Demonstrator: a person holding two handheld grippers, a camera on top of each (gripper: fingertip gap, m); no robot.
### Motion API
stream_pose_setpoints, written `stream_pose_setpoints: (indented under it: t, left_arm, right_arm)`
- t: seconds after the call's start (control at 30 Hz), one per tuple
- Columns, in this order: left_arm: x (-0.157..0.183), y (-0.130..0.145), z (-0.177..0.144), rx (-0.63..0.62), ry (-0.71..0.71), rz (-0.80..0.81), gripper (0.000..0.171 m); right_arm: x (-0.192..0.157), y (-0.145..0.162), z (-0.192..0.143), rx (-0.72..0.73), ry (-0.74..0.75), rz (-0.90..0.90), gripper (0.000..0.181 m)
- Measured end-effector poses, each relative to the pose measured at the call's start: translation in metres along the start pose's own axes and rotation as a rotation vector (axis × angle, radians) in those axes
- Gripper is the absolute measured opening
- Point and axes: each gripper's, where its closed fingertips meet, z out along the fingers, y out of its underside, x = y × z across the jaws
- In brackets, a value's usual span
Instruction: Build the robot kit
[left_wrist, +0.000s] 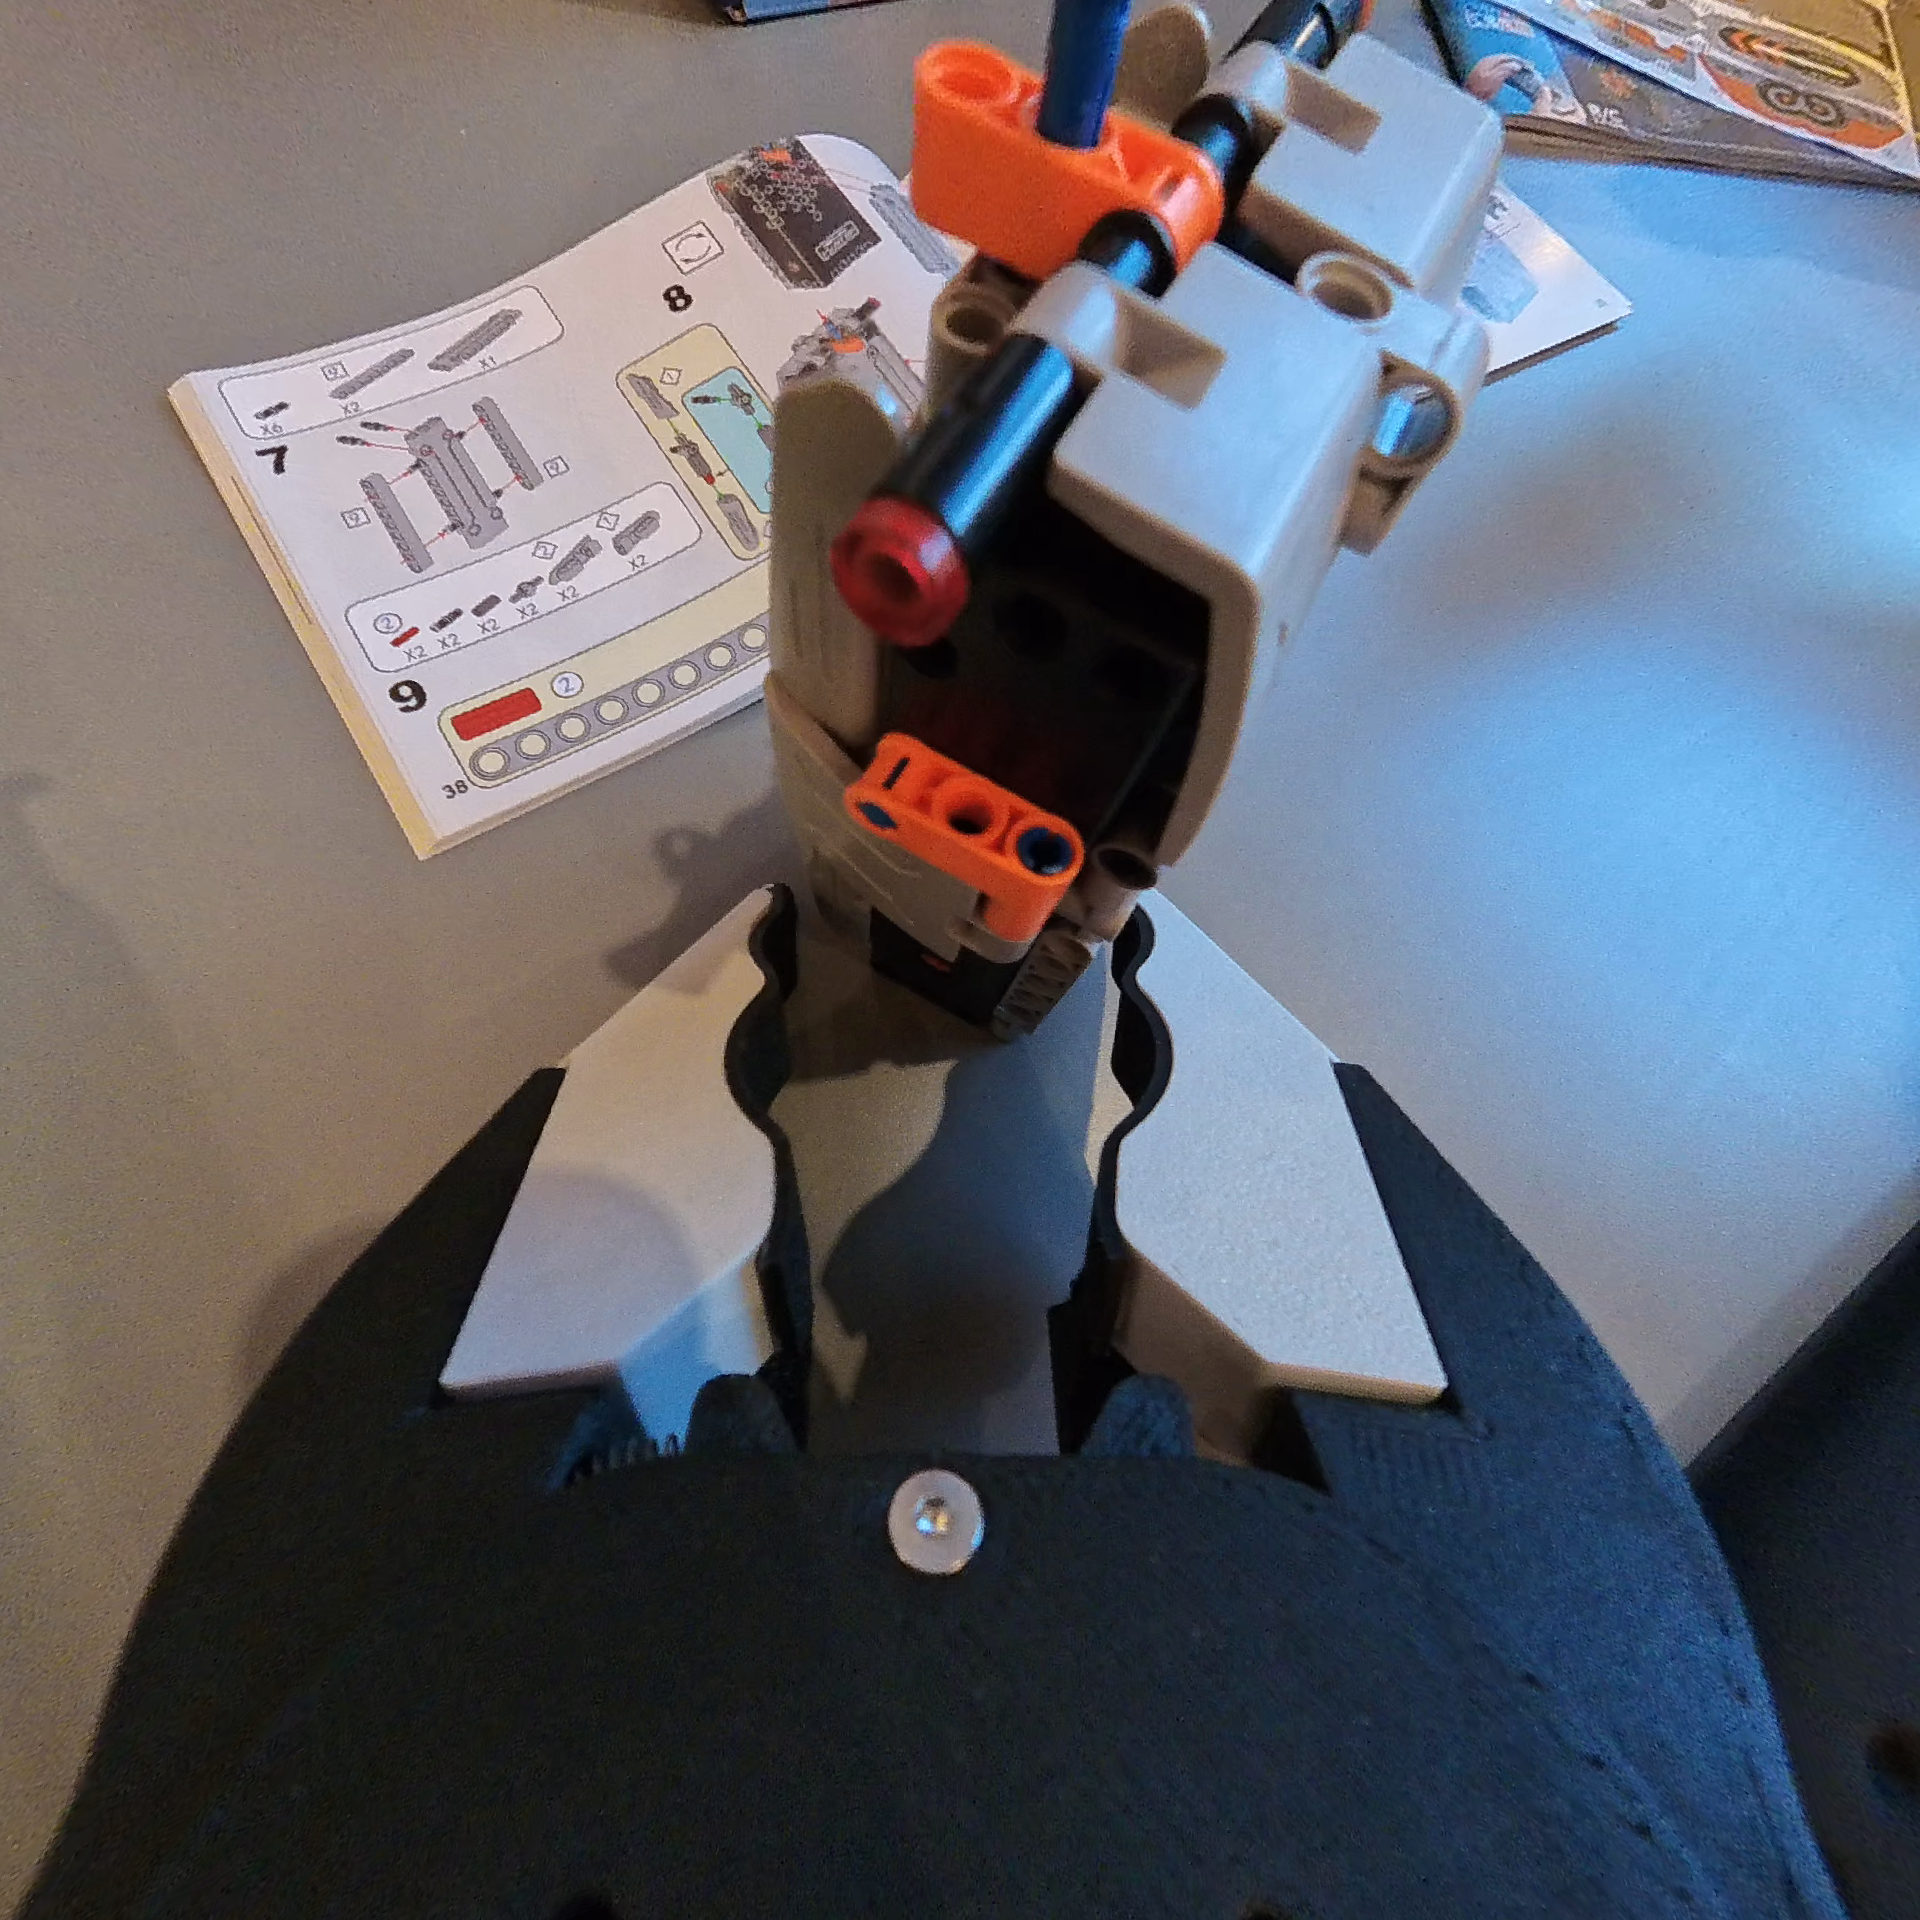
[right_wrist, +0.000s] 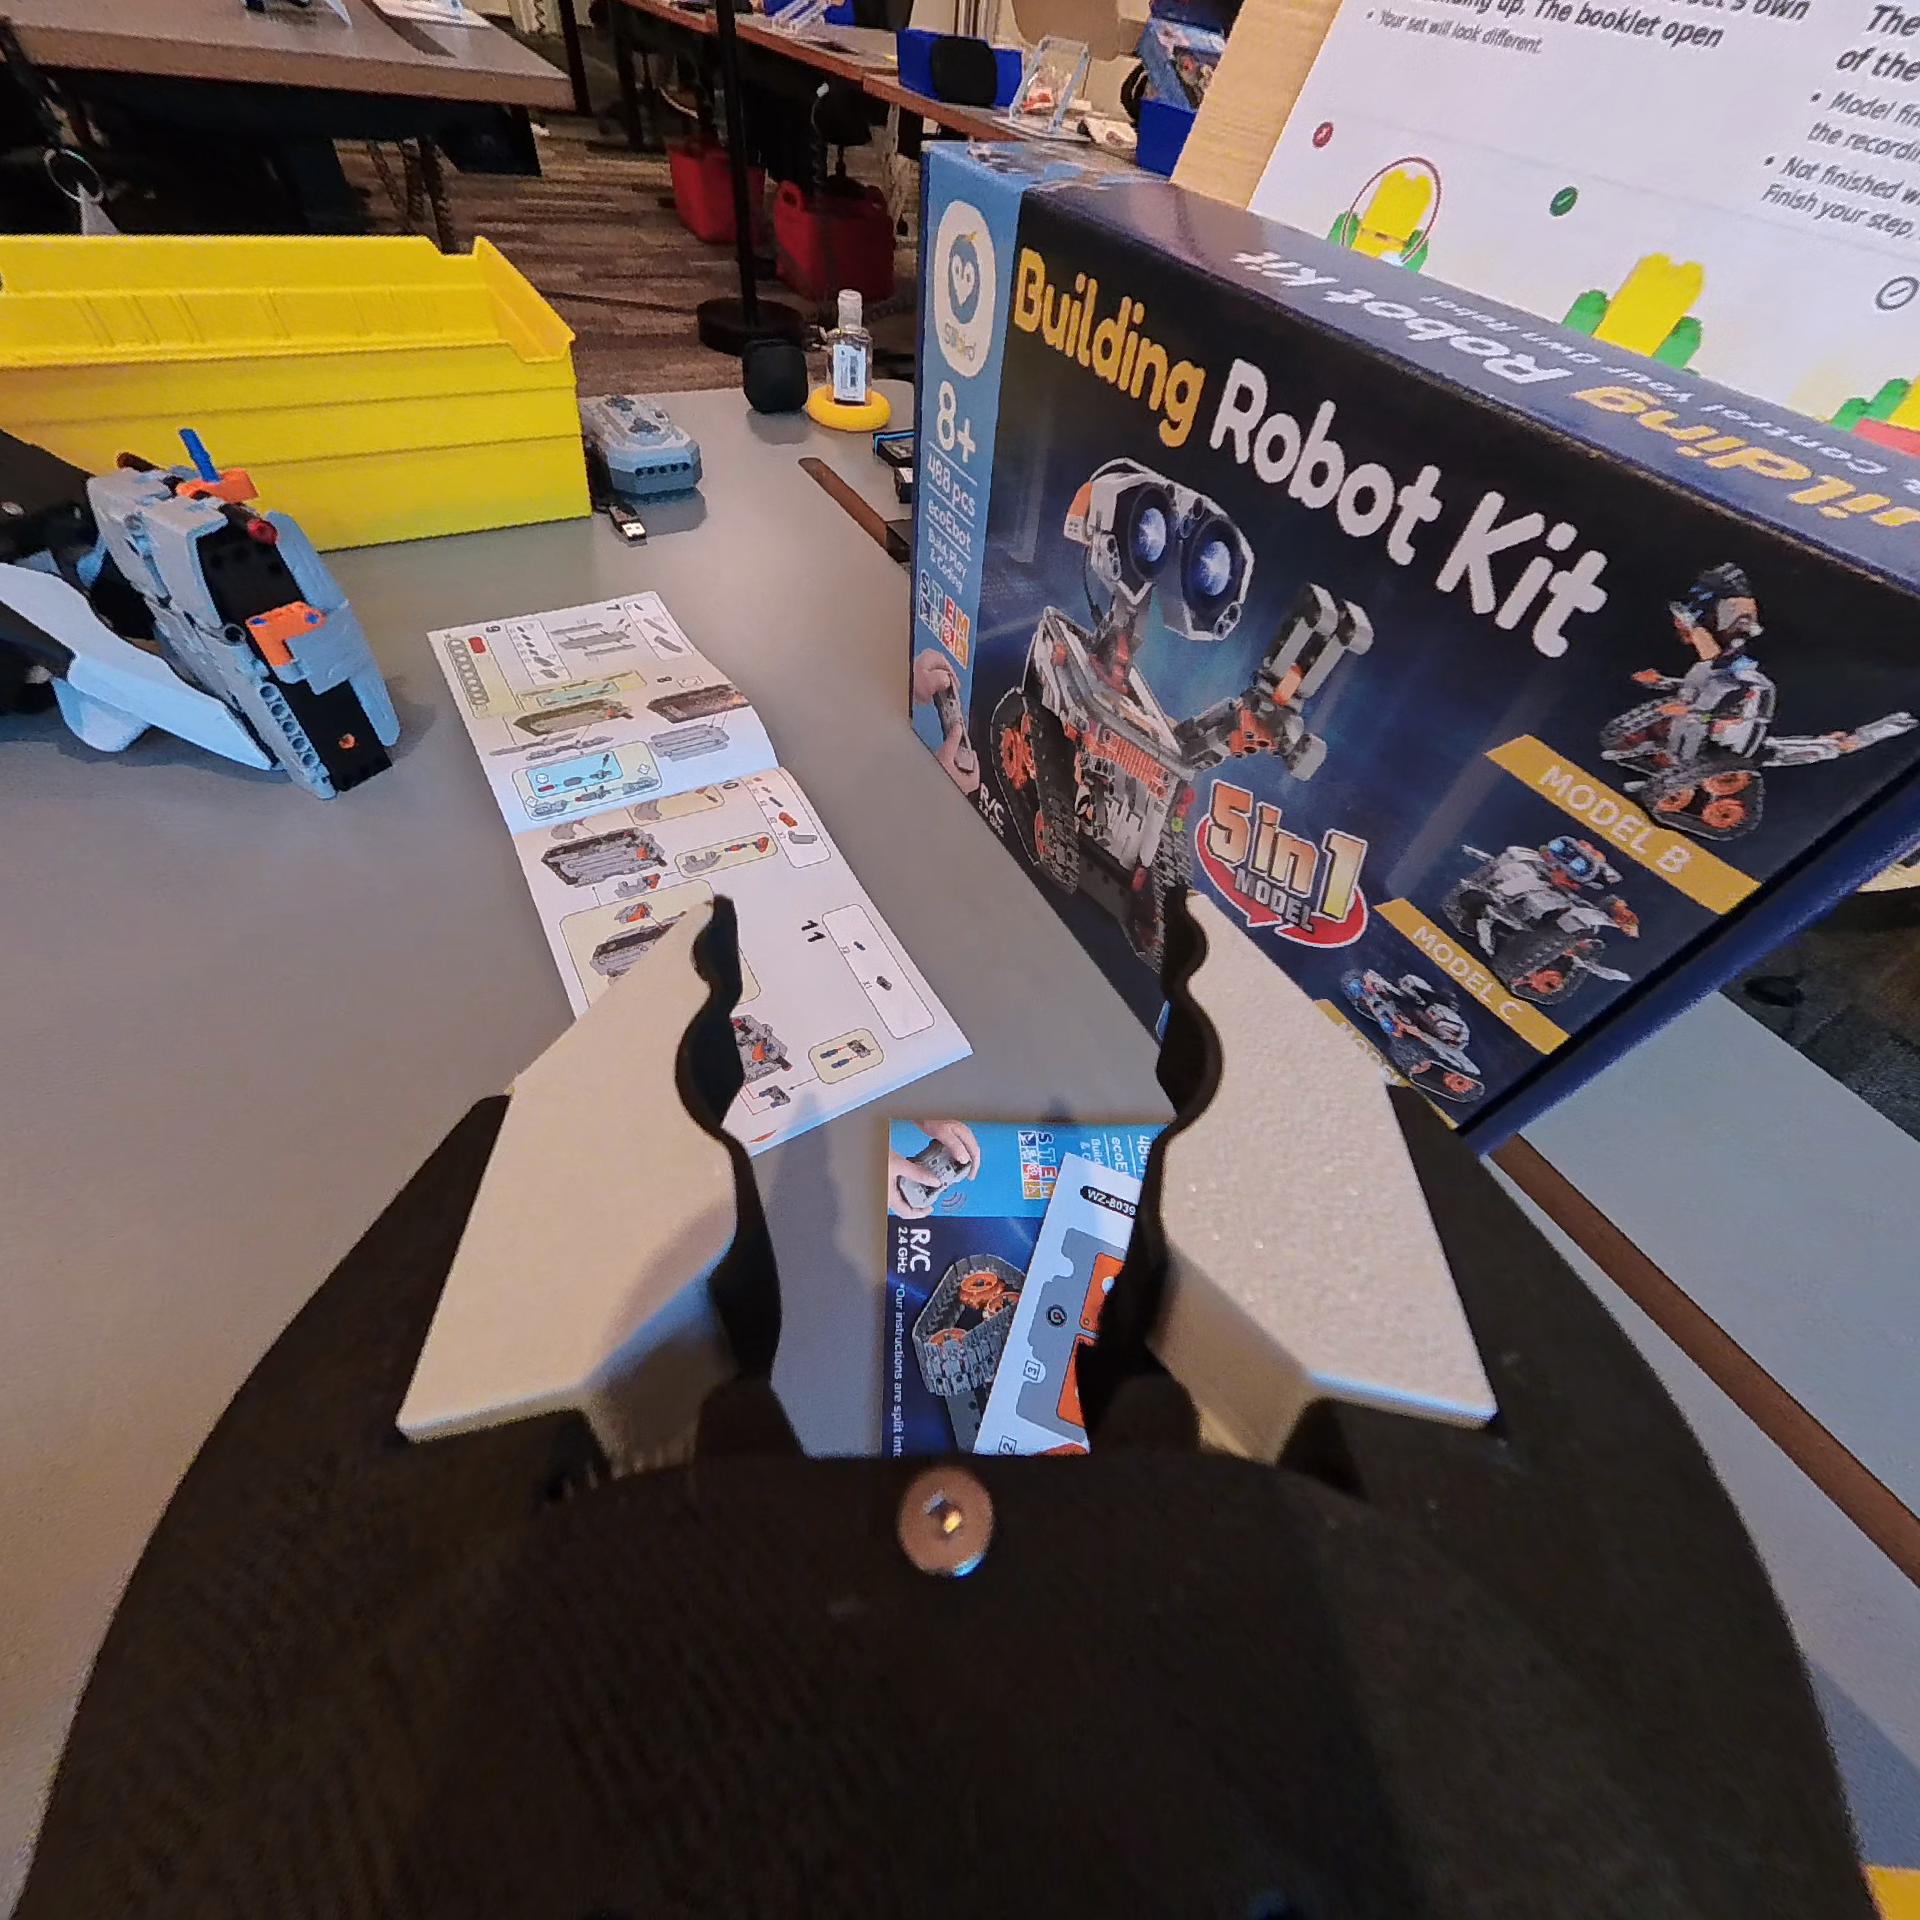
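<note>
My left gripper (left_wrist: 951, 935) is shut on the lower end of a grey and black brick assembly (left_wrist: 1122, 499) with orange connectors, a black axle with a red bush and a blue rod on top. It holds the assembly tilted, with its base on the grey table. The same assembly (right_wrist: 239, 634) and the left gripper's white fingers (right_wrist: 114, 675) show at far left in the right wrist view. My right gripper (right_wrist: 945, 925) is open and empty, above the table over a blue leaflet (right_wrist: 956, 1278), beside the open instruction booklet (right_wrist: 665, 831).
The instruction booklet (left_wrist: 499, 499) lies behind the assembly. A large kit box (right_wrist: 1403, 665) leans at the right. A yellow bin (right_wrist: 281, 374) stands at back left, with a grey battery unit (right_wrist: 639, 447), a small bottle (right_wrist: 850, 348) and a dark cup (right_wrist: 774, 374). Sticker sheets (left_wrist: 1714, 73) lie at top right.
</note>
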Motion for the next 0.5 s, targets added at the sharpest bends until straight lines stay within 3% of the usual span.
stream_pose_setpoints:
  t: [0.5]
  left_arm:
    - [-0.0001,0.0007,0.0004,-0.005,-0.014,0.016,0.06]
  right_arm:
    - [-0.0022,0.0055,0.0065,-0.033,-0.011,-0.009,0.081]
